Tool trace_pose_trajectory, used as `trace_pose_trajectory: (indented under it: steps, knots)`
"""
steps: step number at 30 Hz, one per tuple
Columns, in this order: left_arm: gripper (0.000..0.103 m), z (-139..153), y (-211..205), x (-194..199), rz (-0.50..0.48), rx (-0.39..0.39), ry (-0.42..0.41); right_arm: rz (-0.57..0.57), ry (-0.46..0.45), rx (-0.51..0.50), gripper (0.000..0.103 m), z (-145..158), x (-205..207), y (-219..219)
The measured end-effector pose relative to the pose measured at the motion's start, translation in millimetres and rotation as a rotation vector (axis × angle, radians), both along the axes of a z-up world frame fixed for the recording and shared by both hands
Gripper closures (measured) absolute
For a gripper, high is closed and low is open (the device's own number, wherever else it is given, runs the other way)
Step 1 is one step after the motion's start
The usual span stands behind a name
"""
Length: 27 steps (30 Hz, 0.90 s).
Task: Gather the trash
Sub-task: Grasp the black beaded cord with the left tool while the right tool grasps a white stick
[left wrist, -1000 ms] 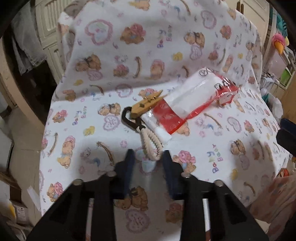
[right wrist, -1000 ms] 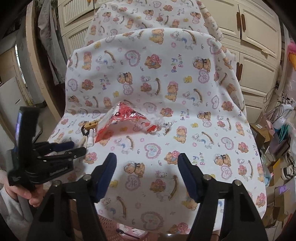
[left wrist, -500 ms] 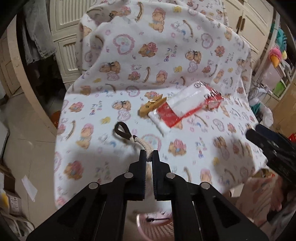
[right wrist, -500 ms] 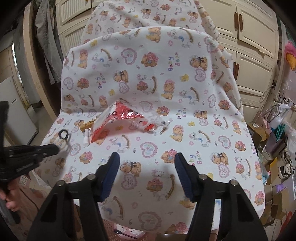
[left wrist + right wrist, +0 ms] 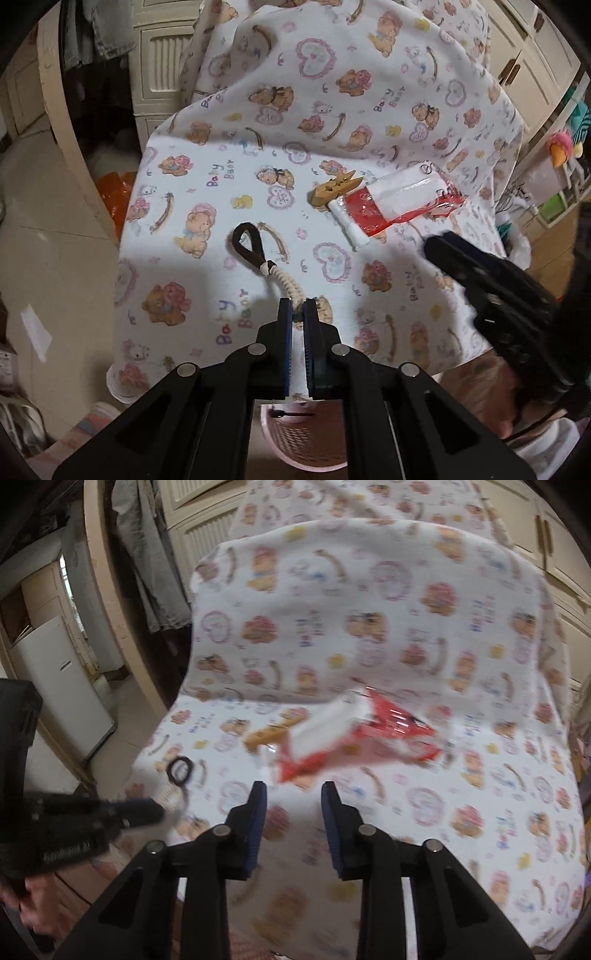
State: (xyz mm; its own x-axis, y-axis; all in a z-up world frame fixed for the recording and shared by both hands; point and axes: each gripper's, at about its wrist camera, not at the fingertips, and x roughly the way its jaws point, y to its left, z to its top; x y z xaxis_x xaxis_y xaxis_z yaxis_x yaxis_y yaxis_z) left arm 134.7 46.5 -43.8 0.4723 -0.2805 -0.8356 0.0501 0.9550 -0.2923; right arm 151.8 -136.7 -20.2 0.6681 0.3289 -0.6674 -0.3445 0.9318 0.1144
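My left gripper (image 5: pixel 298 308) is shut on the cream braided end of a cord with a black loop (image 5: pixel 248 246), held over the front of the bear-print cloth (image 5: pixel 207 206). The cord's loop also shows in the right wrist view (image 5: pixel 180 770), beside the left gripper (image 5: pixel 147 814). A red and white plastic wrapper (image 5: pixel 400 201) lies further back, with a wooden clothespin (image 5: pixel 334 187) and a white tube (image 5: pixel 349 225) at its left end. My right gripper (image 5: pixel 293 794) is open, empty, just in front of the wrapper (image 5: pixel 354 734); it shows at the right in the left wrist view (image 5: pixel 443 247).
A pink basket (image 5: pixel 306 435) stands on the floor below the cloth's front edge. Cream cabinets (image 5: pixel 159 74) stand behind. An orange item (image 5: pixel 114 192) lies at the left of the seat. A white appliance (image 5: pixel 62 686) stands at the far left.
My left gripper closed on the cord's braided end and pulled it back, away from the wrapper. My right gripper moved left and forward toward the wrapper, its jaws narrowing.
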Motion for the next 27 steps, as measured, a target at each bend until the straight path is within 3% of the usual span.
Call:
trace_pose_trajectory:
  steps: [12, 15, 27]
  knots:
    - [0.098, -10, -5, 7, -0.016, 0.019, 0.028, 0.009, 0.123, 0.015, 0.083, -36, 40, 32]
    - [0.098, -10, -8, 8, -0.02, 0.016, 0.03, 0.002, 0.179, 0.066, 0.086, -45, 46, 30]
    - [0.098, -6, -15, 8, -0.025, 0.046, 0.011, -0.034, 0.095, -0.008, 0.09, -27, 16, 14]
